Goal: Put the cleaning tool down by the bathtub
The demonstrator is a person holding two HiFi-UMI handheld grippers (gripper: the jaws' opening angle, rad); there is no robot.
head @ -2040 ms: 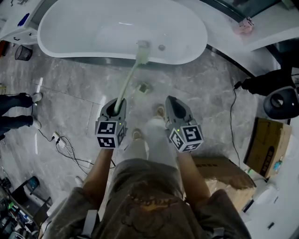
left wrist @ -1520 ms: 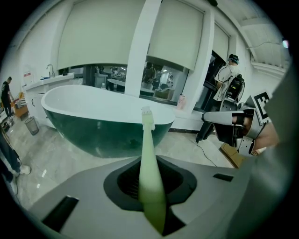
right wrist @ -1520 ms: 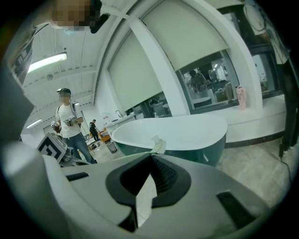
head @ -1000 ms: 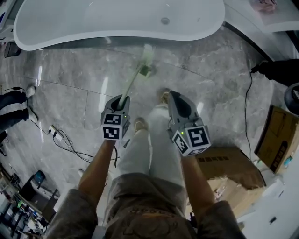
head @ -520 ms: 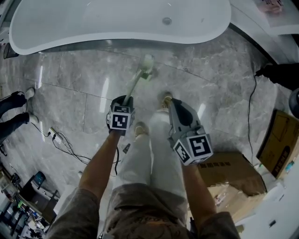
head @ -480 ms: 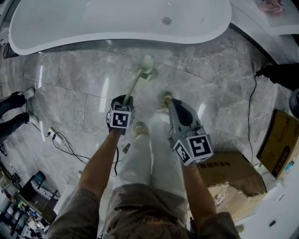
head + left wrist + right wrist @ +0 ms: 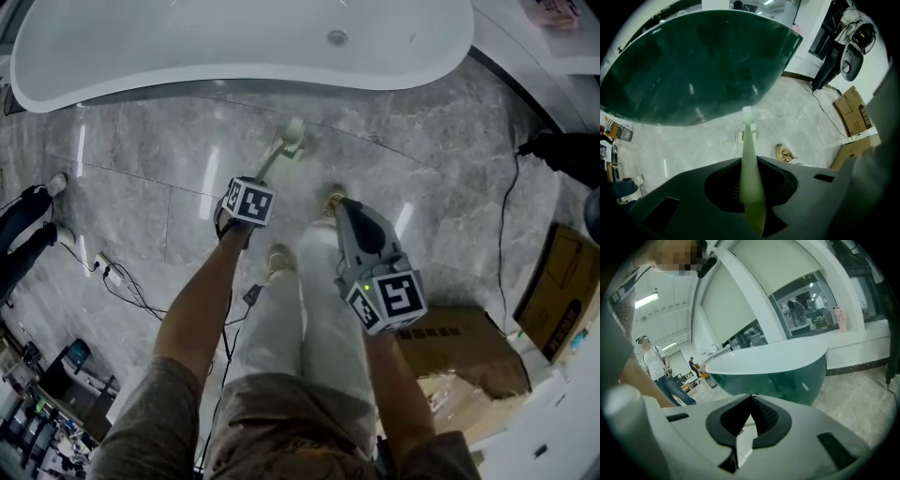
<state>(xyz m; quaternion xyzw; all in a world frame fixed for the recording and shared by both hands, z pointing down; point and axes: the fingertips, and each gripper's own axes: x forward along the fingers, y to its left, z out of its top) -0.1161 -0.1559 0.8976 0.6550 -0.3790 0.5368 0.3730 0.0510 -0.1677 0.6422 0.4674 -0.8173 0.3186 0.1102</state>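
Observation:
The cleaning tool is a pale green long-handled brush (image 7: pixel 279 153); its head (image 7: pixel 293 131) hangs low over the grey marble floor in front of the white bathtub (image 7: pixel 234 77). My left gripper (image 7: pixel 255 187) points straight down, shut on the handle (image 7: pixel 751 187). In the left gripper view the brush head (image 7: pixel 746 113) lies just short of the tub's dark green outer wall (image 7: pixel 693 70). My right gripper (image 7: pixel 343 206) is held beside my right leg, jaws shut on nothing (image 7: pixel 751 397), and faces the tub (image 7: pixel 787 369).
A floor drain (image 7: pixel 304 148) lies by the brush head. My shoes (image 7: pixel 331 198) stand just behind it. Cables (image 7: pixel 122 281) trail at the left near another person's legs (image 7: pixel 23 225). Cardboard boxes (image 7: pixel 561 291) and a black appliance (image 7: pixel 567 150) stand at the right.
My left gripper has sunk and tipped to point straight down; the brush has come from over the tub's rim to low over the floor by the drain. The right gripper sank slightly.

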